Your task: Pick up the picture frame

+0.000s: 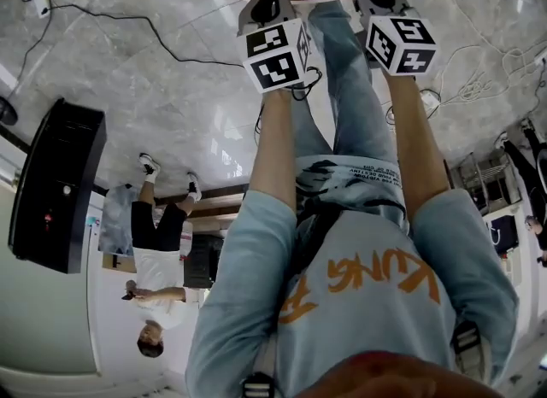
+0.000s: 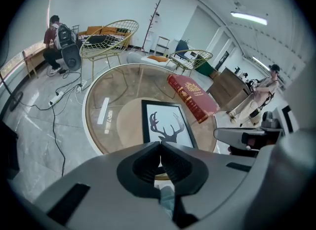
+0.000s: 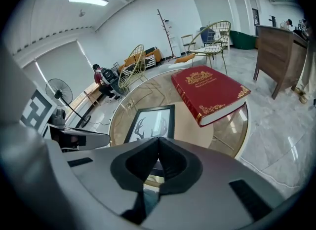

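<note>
**Desk:** What is the state of both tools?

**Photographer:** The left gripper (image 2: 160, 146) and the right gripper (image 3: 158, 141) are each clenched, pads pressed tip to tip with nothing between them. In the head view the two are held side by side at arm's length, their marker cubes facing the camera.

**Desk:** And the picture frame?

**Photographer:** The picture frame (image 2: 165, 124) lies flat on a round glass-topped table (image 2: 111, 93). It has a black border and a stag's-head silhouette on white. In both gripper views it sits just beyond the closed jaw tips, which are clear of it and above the table. From the head view only its near edge shows, at the top of the picture between the two grippers.

**Desk:** Anything else on the table?

**Photographer:** A thick red book (image 3: 210, 92) with gold ornament lies to the frame's right, close to the rim and apart from the frame.

**Desk:** The room?

**Photographer:** Pale marble floor, cables trailing across it. Gold wire chairs (image 2: 107, 40) stand behind the table, a person (image 2: 54, 35) sits by the window, and a pedestal fan (image 3: 61, 94) stands on the floor beyond the right gripper
</note>
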`<action>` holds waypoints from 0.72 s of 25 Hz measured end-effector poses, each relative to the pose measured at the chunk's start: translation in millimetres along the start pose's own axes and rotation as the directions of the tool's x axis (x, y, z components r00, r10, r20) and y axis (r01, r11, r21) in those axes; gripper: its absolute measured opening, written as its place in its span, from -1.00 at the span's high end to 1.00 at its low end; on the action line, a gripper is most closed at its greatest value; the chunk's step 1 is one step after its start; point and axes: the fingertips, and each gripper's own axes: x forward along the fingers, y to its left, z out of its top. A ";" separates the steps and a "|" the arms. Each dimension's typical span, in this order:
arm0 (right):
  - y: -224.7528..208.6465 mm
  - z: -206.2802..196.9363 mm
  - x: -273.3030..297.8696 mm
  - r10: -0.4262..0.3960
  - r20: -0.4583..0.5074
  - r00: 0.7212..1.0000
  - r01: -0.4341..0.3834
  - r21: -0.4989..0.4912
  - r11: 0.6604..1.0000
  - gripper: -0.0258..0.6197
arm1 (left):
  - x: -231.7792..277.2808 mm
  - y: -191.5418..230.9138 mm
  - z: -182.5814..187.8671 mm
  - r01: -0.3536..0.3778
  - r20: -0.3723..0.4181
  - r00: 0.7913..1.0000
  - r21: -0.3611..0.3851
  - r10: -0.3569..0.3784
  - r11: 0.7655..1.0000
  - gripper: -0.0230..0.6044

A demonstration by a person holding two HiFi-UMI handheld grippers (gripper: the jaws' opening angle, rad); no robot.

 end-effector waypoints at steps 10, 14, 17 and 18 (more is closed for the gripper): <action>-19.9 -9.5 35.6 -0.001 -0.005 1.000 0.001 0.044 0.999 0.92 | 35.9 14.0 -1.7 -0.024 -0.008 1.000 0.016 0.024 1.000 0.86; -25.7 -7.4 47.3 0.004 -0.011 1.000 -0.004 0.027 1.000 0.92 | 46.5 13.3 3.5 -0.033 -0.005 0.999 0.055 0.034 0.998 0.86; -25.7 -5.9 54.9 0.012 -0.008 1.000 -0.012 0.013 1.000 0.89 | 53.5 18.3 2.3 -0.040 -0.018 0.999 0.061 0.042 0.997 0.86; -25.2 -6.1 57.6 0.017 -0.012 1.000 -0.017 0.008 1.000 0.84 | 54.5 20.1 2.0 -0.042 -0.024 0.999 0.064 0.044 0.997 0.86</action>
